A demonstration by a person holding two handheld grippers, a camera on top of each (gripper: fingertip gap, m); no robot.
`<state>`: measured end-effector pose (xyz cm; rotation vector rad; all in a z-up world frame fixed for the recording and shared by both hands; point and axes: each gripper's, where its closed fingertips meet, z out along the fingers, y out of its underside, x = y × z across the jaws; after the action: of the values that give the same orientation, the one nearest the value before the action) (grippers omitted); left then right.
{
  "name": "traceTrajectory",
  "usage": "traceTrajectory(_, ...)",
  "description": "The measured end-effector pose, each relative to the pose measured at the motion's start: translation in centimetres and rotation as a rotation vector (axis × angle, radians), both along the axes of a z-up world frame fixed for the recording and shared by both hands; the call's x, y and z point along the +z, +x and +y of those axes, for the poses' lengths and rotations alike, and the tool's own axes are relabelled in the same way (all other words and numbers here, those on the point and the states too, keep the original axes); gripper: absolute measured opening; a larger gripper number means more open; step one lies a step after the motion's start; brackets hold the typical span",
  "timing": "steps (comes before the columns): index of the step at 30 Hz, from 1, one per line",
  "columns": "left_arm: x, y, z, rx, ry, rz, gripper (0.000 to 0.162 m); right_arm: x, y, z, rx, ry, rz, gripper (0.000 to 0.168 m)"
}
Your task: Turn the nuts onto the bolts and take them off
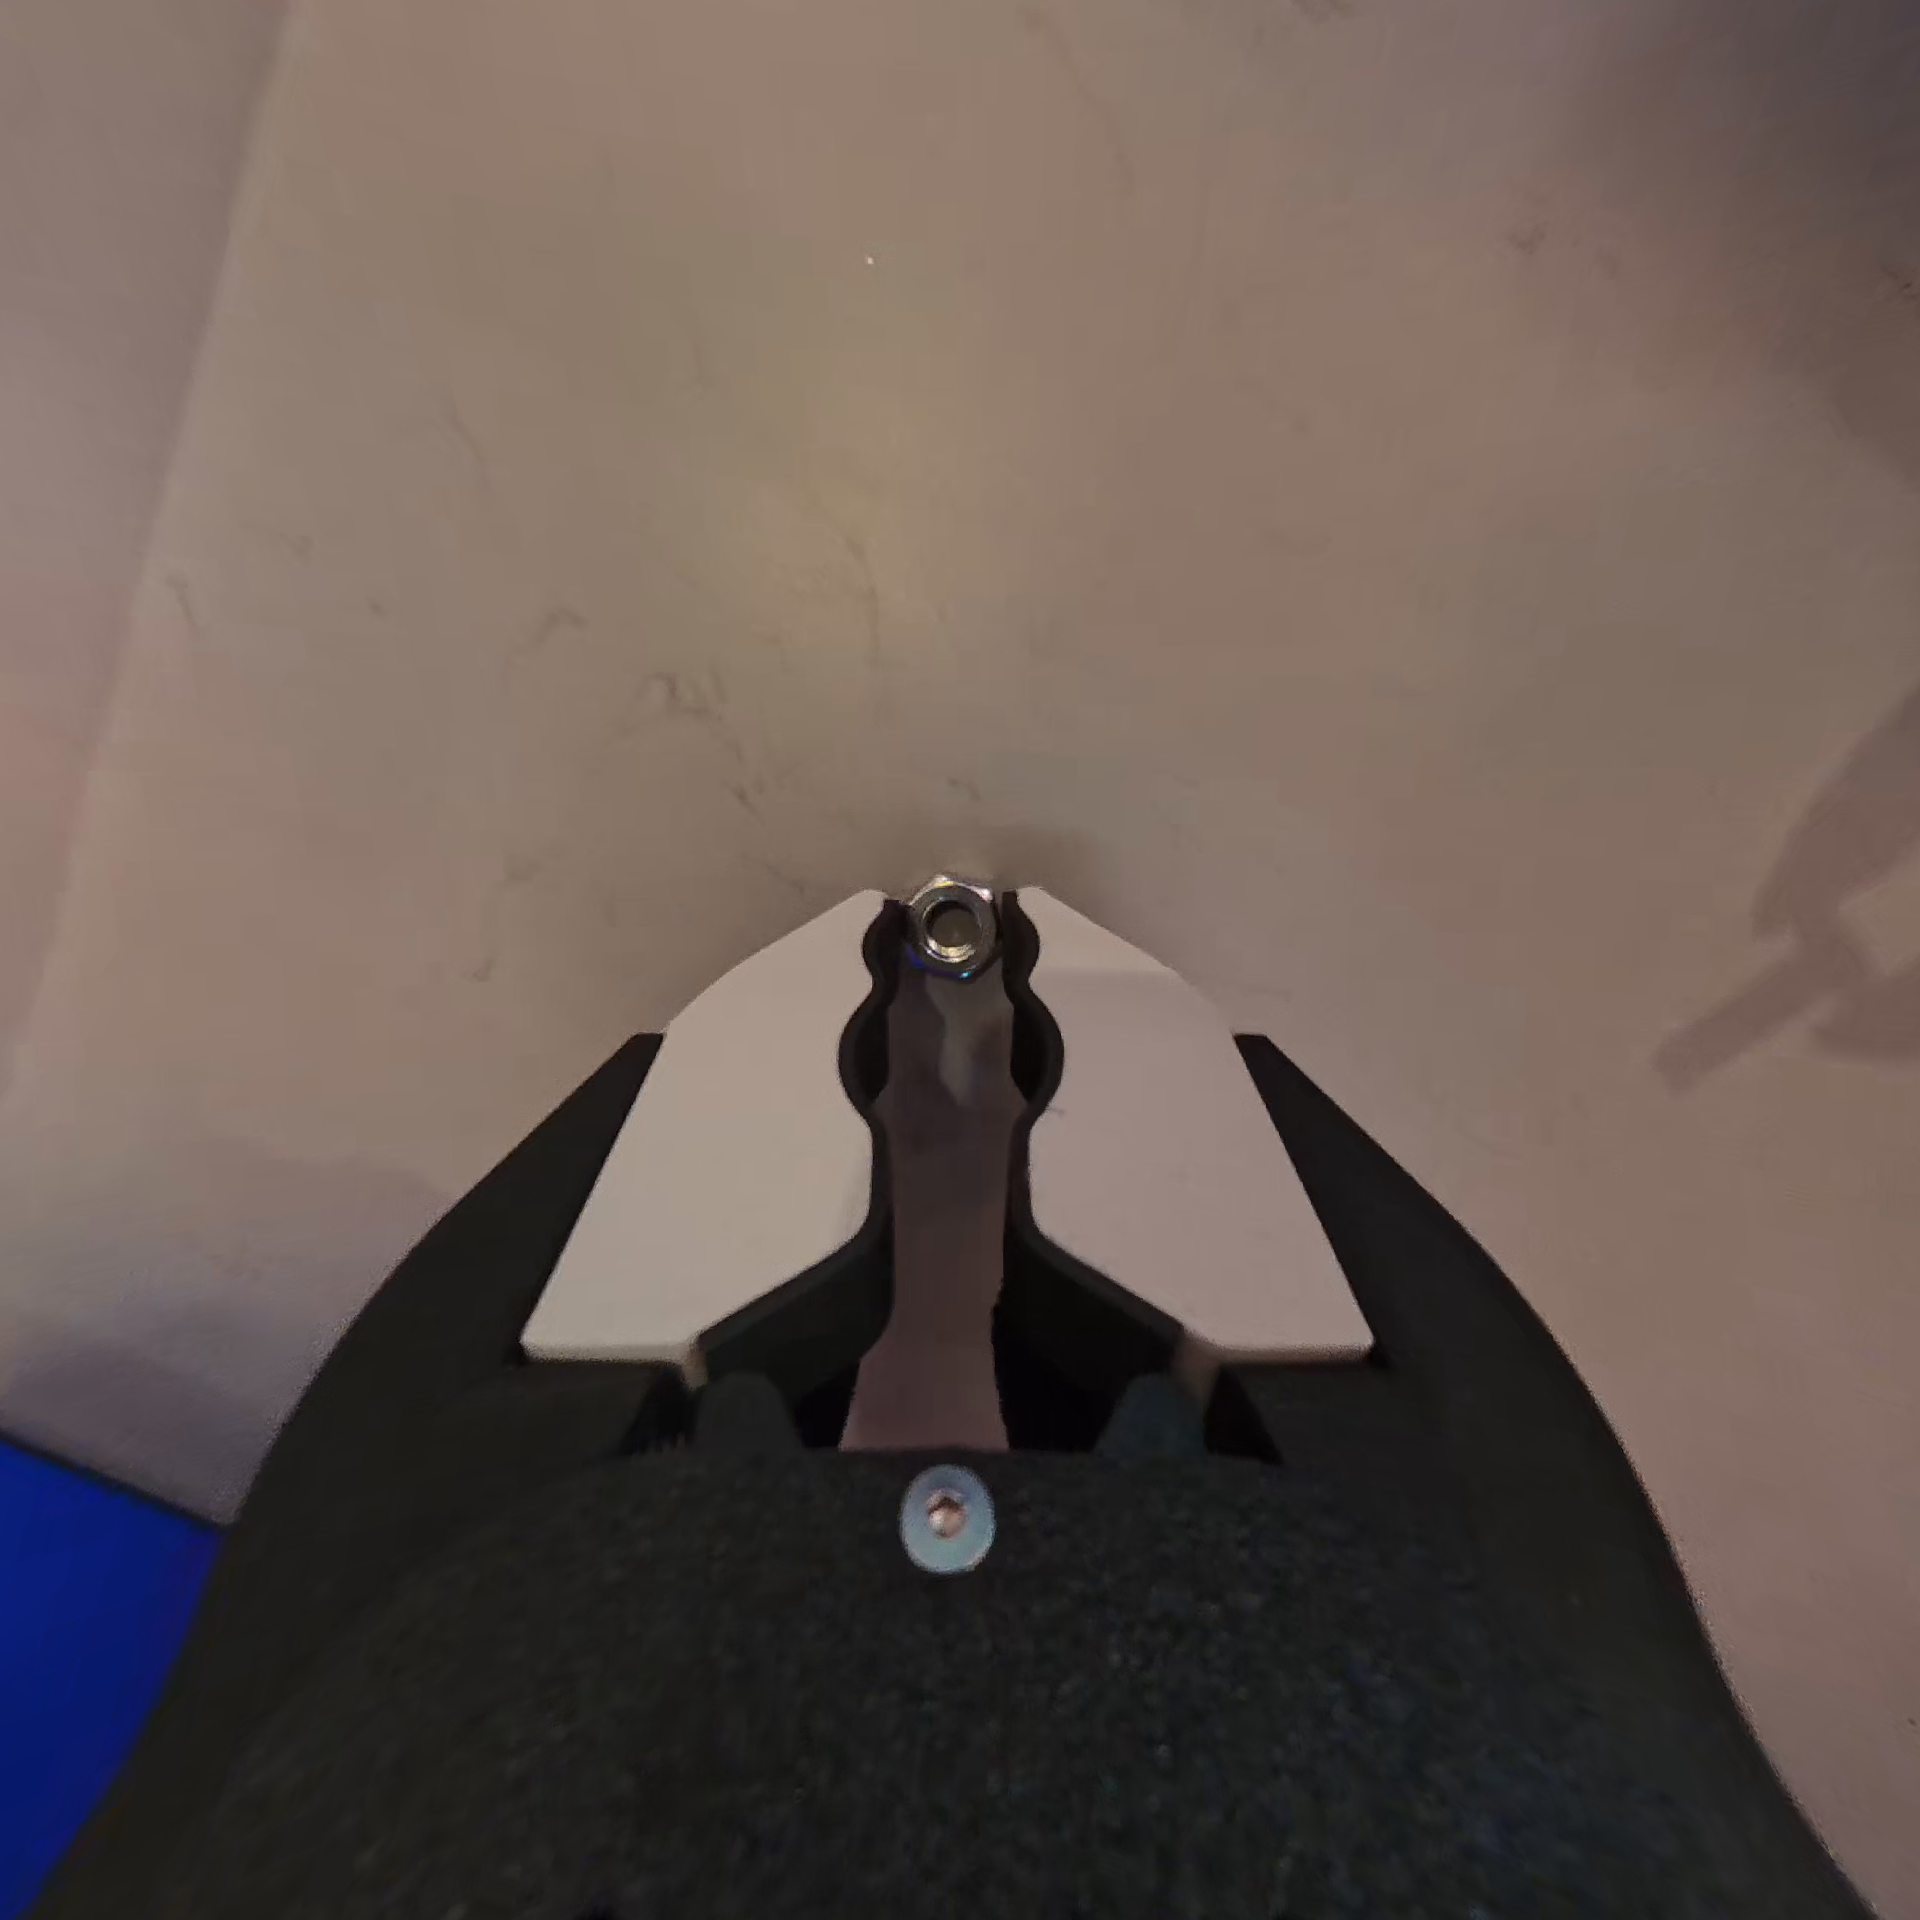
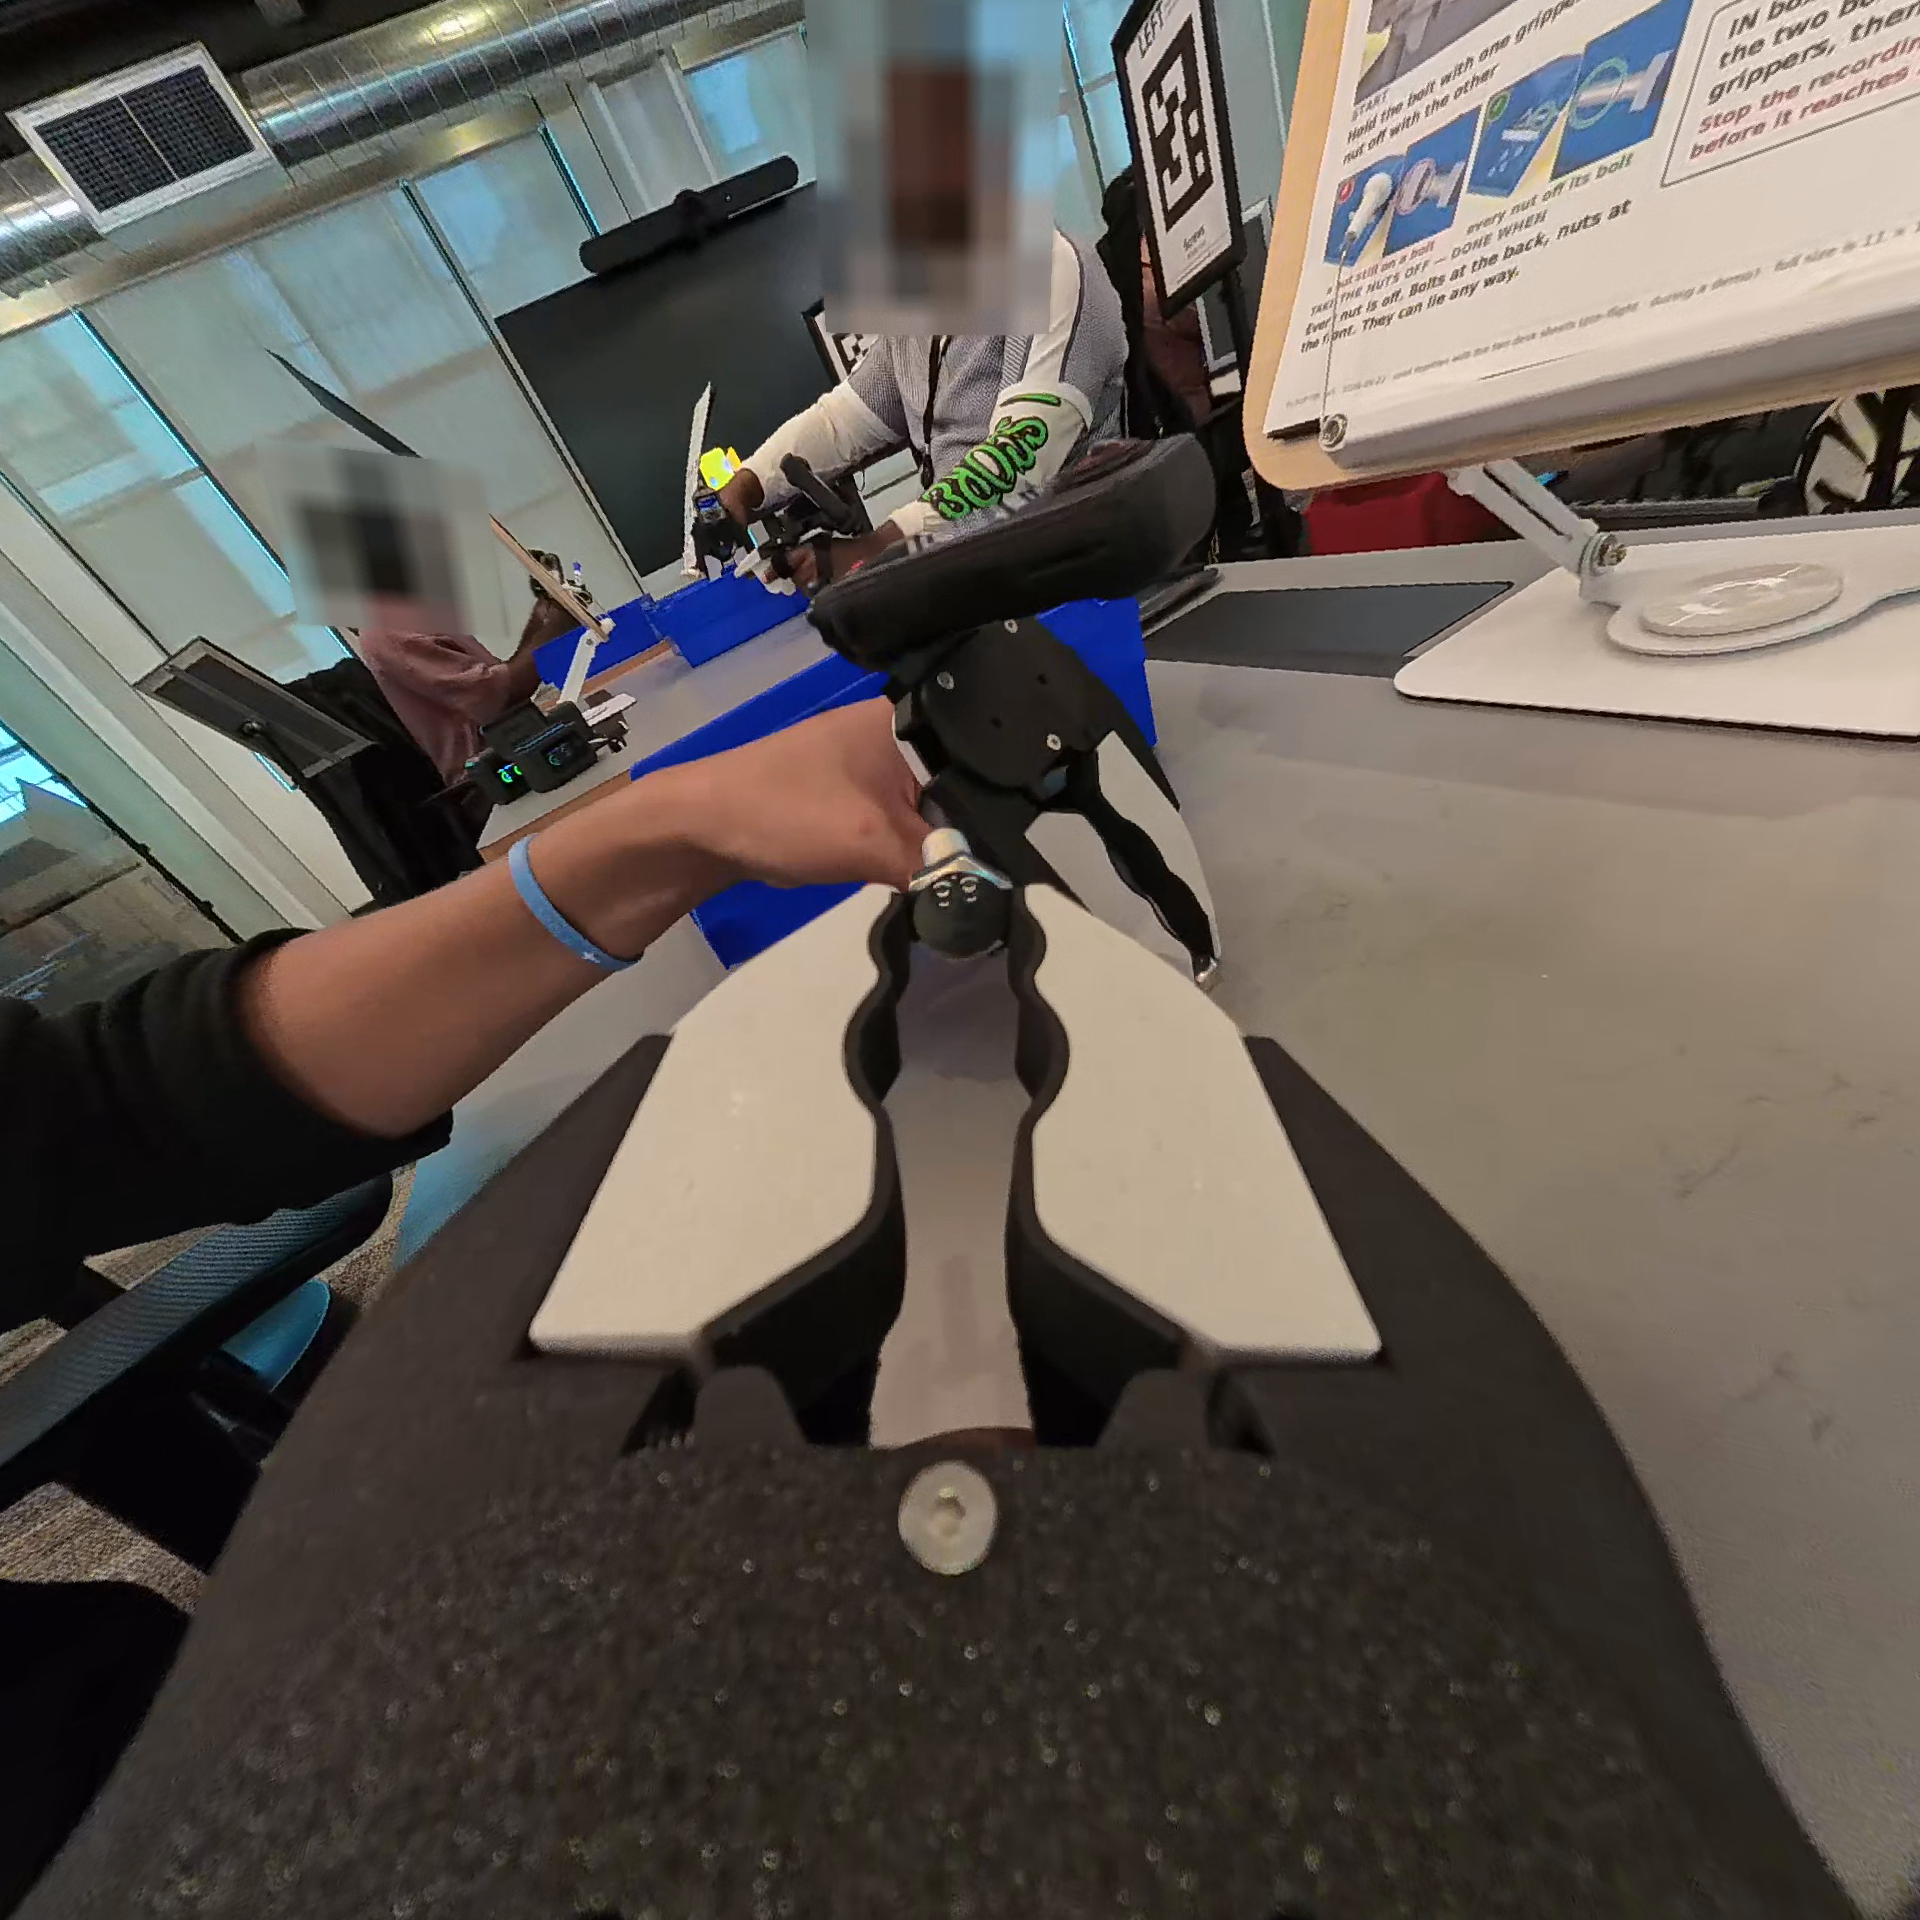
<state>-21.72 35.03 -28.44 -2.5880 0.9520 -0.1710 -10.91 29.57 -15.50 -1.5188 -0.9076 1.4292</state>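
Left gripper (image 1: 948, 928): the jaws are nearly closed, with only a narrow gap left between the tips. One silver hex nut (image 1: 948, 923) is pinched at the very tips, its bore facing the camera. Below the tips lies a pale, marbled table surface (image 1: 935, 468). A blue bin (image 1: 83, 1538) edge shows at the lower left of the gripper body. From the right wrist view, the same gripper (image 2: 1195, 961) hangs ahead of and slightly right of the right gripper tips, pointing down at the grey table (image 2: 1507, 987), with the nut showing only as a small bright speck at its tips. A hand (image 2: 790, 800) with a blue wristband (image 2: 566, 914) grasps its handle.

Right gripper (image 2: 956, 920): the jaws are partly closed, clamped on one bolt (image 2: 954, 904). The black round head sits between the tips, and the silver shank runs forward and slightly left, away from the camera.

Count: one nut, one bolt, two grippers. The nut and the bolt are apart, each in its own gripper.

Behind the left gripper stands a blue bin (image 2: 790, 717). To the right of both grippers, a white stand (image 2: 1662, 644) carries a board with an instruction sheet (image 2: 1610, 208)
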Motion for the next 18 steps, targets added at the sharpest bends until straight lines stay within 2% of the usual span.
traceTrajectory(1, 0.0, -0.1, -0.1, -0.004, -0.005, 0.001, 0.017, -0.1, 0.0, -0.1, 0.002, 0.003, 0.003, 0.018)
traceTrajectory(3, 0.4, -0.2, -0.4, 0.005, -0.003, -0.034, 0.017, -0.2, -0.1, -0.2, 0.005, 0.017, 0.014, 0.018)
traceTrajectory(5, 1.9, 0.6, -1.0, 0.032, 0.006, -0.187, 0.017, -0.3, -0.1, -0.2, 0.006, 0.039, 0.021, 0.018)
traceTrajectory(11, 10.9, 4.5, -4.1, 0.060, 0.096, -0.816, 0.017, 0.1, -0.3, -0.6, 0.019, 0.095, 0.054, 0.018)
traceTrajectory(15, 16.7, 5.9, -5.6, 0.061, 0.064, -1.209, 0.016, 1.9, -0.1, -1.4, 0.002, 0.209, 0.150, 0.017)
traceTrajectory(18, 18.2, 7.2, -6.6, 0.024, 0.009, -1.313, 0.017, 3.8, 0.2, -2.2, -0.057, 0.371, 0.238, 0.017)
